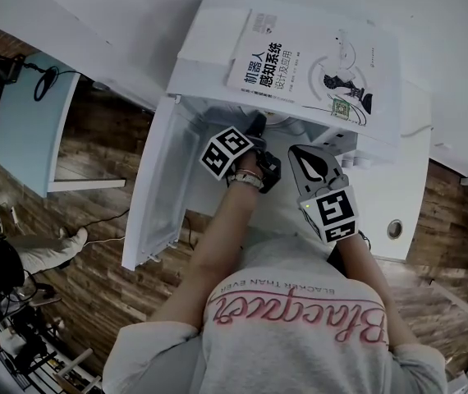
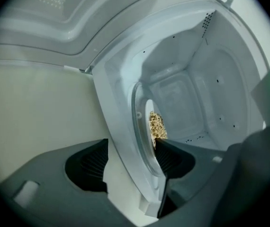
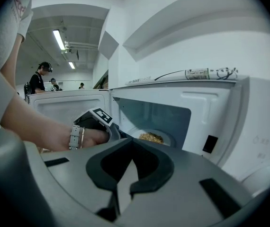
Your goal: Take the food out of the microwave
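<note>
left claw [image 2: 131, 162] spread wide, astride the rim of the plate [image 2: 121, 126], pads not visibly pressing, seemingly lined up to pinch it | food [image 2: 157, 125], a yellowish grainy heap, sits on that plate inside the microwave [image 3: 211, 108], door [image 3: 64, 105] swung open for reach | right claw [image 3: 124, 187] closed on nothing, held outside the opening, likely keeping clear

Microwave [image 1: 398, 179]: white throughout, door and cavity alike. Food [image 2: 157, 125]: golden-brown, speckled. Plate [image 2: 142, 136]: pale, glassy. Book [image 1: 316, 64] on the microwave's top: white cover, black characters, grey line drawing. Left gripper [image 2: 132, 162] and right gripper [image 3: 128, 164]: grey shells, black ribbed pads [image 2: 85, 167]. Left marker cube [image 1: 227, 150] and right marker cube [image 1: 335, 212]: black squares on white. Shirt [image 1: 300, 335]: light grey, pink script lettering. Watch strap [image 3: 76, 137]: white. Floor [image 1: 94, 253]: dark brown wood planks. Table [image 1: 29, 121], far left: pale blue-grey.
</note>
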Available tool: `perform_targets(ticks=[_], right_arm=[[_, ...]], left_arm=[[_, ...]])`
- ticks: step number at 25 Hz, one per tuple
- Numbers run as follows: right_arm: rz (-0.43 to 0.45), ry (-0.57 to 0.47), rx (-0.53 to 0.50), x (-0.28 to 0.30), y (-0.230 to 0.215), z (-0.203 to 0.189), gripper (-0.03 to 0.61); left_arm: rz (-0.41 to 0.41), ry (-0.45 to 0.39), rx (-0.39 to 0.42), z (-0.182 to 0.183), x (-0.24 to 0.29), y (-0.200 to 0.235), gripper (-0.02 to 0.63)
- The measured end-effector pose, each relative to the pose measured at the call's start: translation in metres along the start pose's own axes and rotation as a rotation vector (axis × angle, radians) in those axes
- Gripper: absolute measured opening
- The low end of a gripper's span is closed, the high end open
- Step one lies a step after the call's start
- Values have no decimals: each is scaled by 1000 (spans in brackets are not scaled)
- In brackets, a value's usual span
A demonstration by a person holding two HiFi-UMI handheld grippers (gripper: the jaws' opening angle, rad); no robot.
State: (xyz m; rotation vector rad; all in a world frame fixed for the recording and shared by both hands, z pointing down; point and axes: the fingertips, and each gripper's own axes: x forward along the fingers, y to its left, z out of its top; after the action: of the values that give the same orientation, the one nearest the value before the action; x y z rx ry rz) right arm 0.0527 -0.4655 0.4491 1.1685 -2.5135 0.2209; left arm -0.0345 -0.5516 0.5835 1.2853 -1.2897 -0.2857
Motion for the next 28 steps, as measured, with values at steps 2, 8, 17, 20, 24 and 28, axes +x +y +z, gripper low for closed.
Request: perform_targets(ticks=[2, 8, 17, 20, 24, 28], right_arm=[[-3, 1, -11, -1, 1, -1, 11], [-2, -5, -27, -4, 8, 2, 9], [-14, -10, -46, -9, 12, 4, 11], [-19, -11, -53, -11, 13, 5, 11], [-24, -13, -56, -14, 14, 6, 9], [-31, -15, -64, -16, 16, 7, 11]], left_arm=[[-7, 6, -9, -2, -3, 2, 313], [-41, 54, -39, -11, -13, 7, 310], [-102, 20, 37, -9, -25, -14, 80], [-131, 16, -10, -8, -25, -16, 49], [-208, 10, -105, -6, -29, -18, 25], [-279, 4, -110, -4, -34, -26, 12]])
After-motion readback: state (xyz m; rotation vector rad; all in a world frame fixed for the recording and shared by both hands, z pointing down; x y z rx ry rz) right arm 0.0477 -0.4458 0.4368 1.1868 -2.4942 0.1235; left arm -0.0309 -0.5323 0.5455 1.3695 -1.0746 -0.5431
